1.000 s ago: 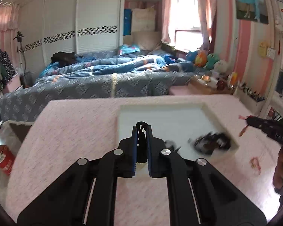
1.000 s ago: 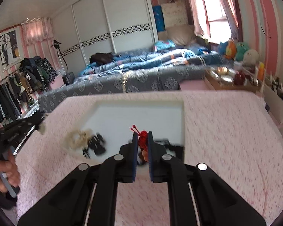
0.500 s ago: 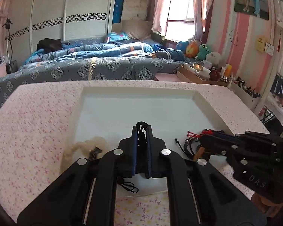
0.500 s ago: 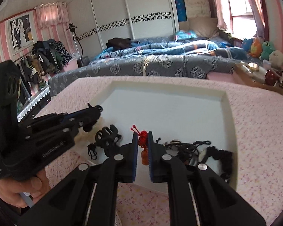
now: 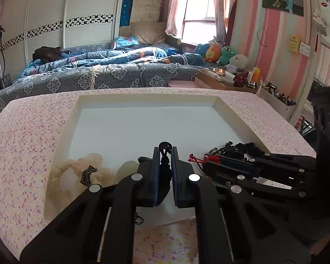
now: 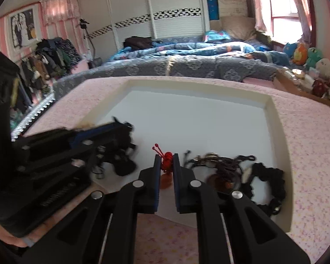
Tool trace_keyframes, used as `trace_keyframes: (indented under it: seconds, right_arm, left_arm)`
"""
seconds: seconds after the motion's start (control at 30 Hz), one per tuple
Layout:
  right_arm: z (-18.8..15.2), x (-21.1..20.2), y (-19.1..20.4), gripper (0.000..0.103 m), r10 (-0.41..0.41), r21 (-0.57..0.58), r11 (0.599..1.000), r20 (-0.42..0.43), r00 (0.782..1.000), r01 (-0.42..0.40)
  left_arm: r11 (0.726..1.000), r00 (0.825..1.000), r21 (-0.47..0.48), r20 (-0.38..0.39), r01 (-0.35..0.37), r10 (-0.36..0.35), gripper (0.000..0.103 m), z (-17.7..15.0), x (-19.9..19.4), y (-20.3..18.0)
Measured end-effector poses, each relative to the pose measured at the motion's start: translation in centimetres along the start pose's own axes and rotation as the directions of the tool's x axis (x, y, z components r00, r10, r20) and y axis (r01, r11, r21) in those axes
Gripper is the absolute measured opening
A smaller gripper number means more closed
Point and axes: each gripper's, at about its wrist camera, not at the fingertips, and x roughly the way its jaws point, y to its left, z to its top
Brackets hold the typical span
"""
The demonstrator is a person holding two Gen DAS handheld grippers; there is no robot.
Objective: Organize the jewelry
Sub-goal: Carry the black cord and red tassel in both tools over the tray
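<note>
Both claws loaded over the tray's near edge

Your left gripper [image 5: 165, 154] is pinched tight on a black cord [image 5: 165, 148], and your right gripper [image 6: 166, 160] is closed on a red knot [image 6: 166, 162] with an amber pendant hanging below, likely held low so each piece can drop in cleanly. Beyond them, inside the tray [image 5: 231, 112], lie a cream scrunchie [image 5: 77, 171] at near left and a dark tangle [image 6: 222, 169] at near right; the far half is bare.

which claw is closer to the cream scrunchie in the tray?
Left. The left claw hangs just right of the cream scrunchie, while the right claw sits farther right, by the dark pile.
</note>
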Motion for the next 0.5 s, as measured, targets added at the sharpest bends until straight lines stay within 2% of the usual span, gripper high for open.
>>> trace_keyframes:
  seconds: [0.17,0.33,0.43,0.47,0.5]
  right_arm:
    - [-0.39,0.01,-0.71,0.012,-0.003,0.025,1.0,-0.006,1.0,0.003]
    - [-0.52,0.08,-0.7,0.013,0.006,0.025,1.0,-0.009,1.0,-0.006]
    - [-0.54,-0.37,-0.73,0.013,0.01,0.028,1.0,0.002,1.0,-0.01]
    - [-0.56,-0.58,-0.82,0.013,0.01,0.031,0.999,0.007,1.0,-0.01]
    - [-0.53,-0.73,-0.92,0.02,0.009,0.034,0.999,0.011,1.0,-0.009]
  left_arm:
    - [1.0,1.0,0.02,0.01,-0.001,0.001,0.008,-0.1,-0.17,-0.47]
    - [1.0,1.0,0.012,0.014,-0.002,0.002,0.014,0.11,-0.13,-0.67]
    - [1.0,1.0,0.018,0.016,-0.009,0.009,0.019,0.07,-0.14,-0.65]
    - [1.0,1.0,0.014,0.016,-0.007,0.007,0.024,0.08,-0.16,-0.62]
    - [1.0,1.0,0.01,0.017,-0.004,0.004,0.028,0.06,-0.24,-0.49]
